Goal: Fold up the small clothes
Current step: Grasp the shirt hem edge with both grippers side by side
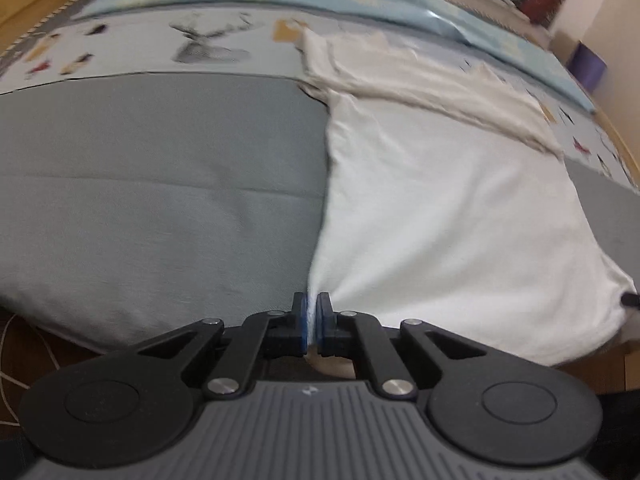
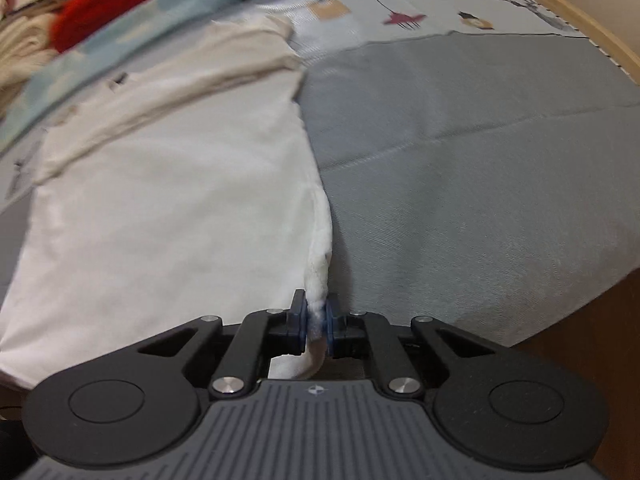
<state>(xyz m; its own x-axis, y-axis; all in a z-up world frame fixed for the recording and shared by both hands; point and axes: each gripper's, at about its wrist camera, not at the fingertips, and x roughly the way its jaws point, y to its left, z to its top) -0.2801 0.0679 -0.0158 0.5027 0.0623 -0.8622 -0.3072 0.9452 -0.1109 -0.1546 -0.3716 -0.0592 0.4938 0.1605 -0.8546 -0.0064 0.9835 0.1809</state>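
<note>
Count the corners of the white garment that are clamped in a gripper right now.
2. The left gripper pinches the white garment at its near left corner; the right gripper pinches its near right corner. The far corners lie free.

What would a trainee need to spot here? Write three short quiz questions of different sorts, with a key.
1. True or false: the left tool is shut on the white garment.
2. What does the right tool grip? A) red cloth B) the white garment's near corner C) nothing
3. What colour is the bed cover beside the garment?

Key: 1 true; 2 B; 3 grey.
</note>
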